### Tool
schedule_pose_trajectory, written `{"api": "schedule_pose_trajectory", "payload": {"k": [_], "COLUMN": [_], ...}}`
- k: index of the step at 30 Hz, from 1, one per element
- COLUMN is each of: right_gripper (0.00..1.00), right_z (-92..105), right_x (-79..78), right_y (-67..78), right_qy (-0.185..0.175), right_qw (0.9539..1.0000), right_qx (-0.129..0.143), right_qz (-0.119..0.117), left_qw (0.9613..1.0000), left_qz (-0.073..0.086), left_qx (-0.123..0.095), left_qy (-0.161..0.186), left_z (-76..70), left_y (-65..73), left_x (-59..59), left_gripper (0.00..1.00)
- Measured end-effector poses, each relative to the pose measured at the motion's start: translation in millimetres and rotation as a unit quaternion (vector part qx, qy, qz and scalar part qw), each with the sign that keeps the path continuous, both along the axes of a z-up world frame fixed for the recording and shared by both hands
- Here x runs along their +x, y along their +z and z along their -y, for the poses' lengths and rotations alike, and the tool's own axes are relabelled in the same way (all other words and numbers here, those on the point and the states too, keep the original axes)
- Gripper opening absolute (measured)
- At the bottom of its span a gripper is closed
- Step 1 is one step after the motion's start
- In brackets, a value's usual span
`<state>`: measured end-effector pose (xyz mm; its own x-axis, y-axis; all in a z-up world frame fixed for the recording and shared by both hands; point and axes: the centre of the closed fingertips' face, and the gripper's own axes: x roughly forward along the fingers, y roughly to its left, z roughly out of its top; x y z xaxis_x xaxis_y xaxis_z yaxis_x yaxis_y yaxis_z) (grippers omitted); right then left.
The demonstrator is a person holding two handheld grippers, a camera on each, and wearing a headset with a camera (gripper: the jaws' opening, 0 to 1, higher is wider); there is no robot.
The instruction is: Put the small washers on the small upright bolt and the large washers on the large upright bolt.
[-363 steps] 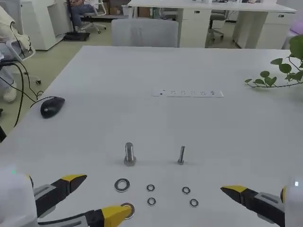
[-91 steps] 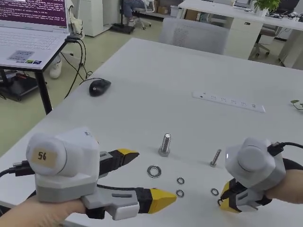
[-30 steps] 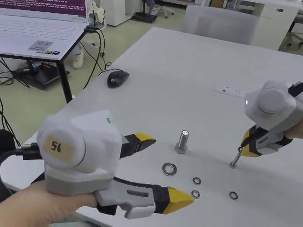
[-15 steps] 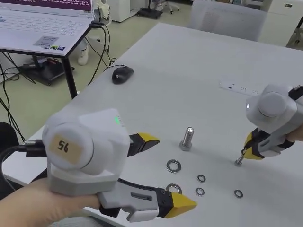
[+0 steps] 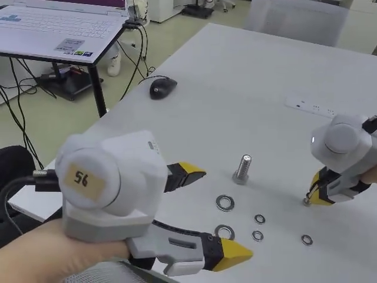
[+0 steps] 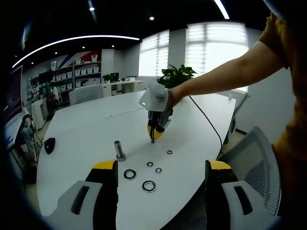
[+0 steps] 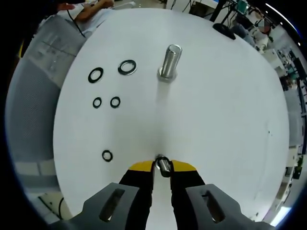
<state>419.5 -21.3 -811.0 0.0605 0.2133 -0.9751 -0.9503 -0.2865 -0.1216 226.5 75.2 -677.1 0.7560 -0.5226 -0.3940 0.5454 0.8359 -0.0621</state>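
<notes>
The small bolt (image 7: pixel 164 166) stands upright on the surface (image 5: pixel 235 76), to the right of the large bolt (image 5: pixel 242 170) as I look down on it. My right tool (image 7: pixel 162 168) comes at it from above, jaws drawn in tight on either side of the bolt's top, clenched on it. I cannot tell whether a washer sits in that grip, because the yellow tips cover the spot.

The large bolt stands upright with nothing on its shaft. On its near side one large washer (image 5: pixel 224 203) lies flat, and a second large washer (image 5: pixel 224 232) lies nearer to me again. To the near right of the large bolt, one small washer (image 5: pixel 260 219) and another small washer (image 5: pixel 257 236) lie close together. A third small washer (image 5: pixel 307 240) lies apart from them, just on the near side of the small bolt.

My left tool (image 6: pixel 161 165) is released, with its jaws spread wide and nothing between them. It hovers on the near side of the large bolt, above the large washers.

Well beyond the large bolt to the left sits a mouse (image 5: pixel 163 87). Beyond it to the right lies a power strip (image 5: pixel 312 107). A laptop (image 5: pixel 53 23) sits on a separate stand past the surface's left edge.
</notes>
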Motion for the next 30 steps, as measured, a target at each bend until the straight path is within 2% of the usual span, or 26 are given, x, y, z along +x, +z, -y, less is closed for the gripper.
{"api": "schedule_pose_trajectory", "payload": {"k": [12, 18, 27, 30], "right_gripper": [0.16, 0.17, 0.18, 0.18], "right_z": [1.2, 5.4, 15.3, 18.9], "right_x": [4.0, 3.3, -7.4, -11.5], "right_y": [-5.6, 3.2, 17.6, 22.7], "right_qy": [-0.004, -0.011, -0.025, -0.027], "right_qw": [1.0, 0.9998, 0.9993, 0.999], "right_qx": [0.005, 0.014, 0.029, 0.035], "right_qz": [-0.002, 0.0, -0.003, 0.003], "left_qw": [1.0, 1.0, 1.0, 1.0], "left_qz": [-0.003, -0.002, -0.003, -0.002], "left_qx": [0.001, 0.003, 0.005, 0.006], "left_qy": [0.002, 0.002, -0.002, -0.003], "left_z": [-0.2, -1.4, 0.6, 0.8], "left_y": [-1.0, 0.3, -1.0, -0.1], "left_x": [-0.7, -1.7, -7.3, -8.7], "left_gripper": [0.73, 0.73, 0.73, 0.73]}}
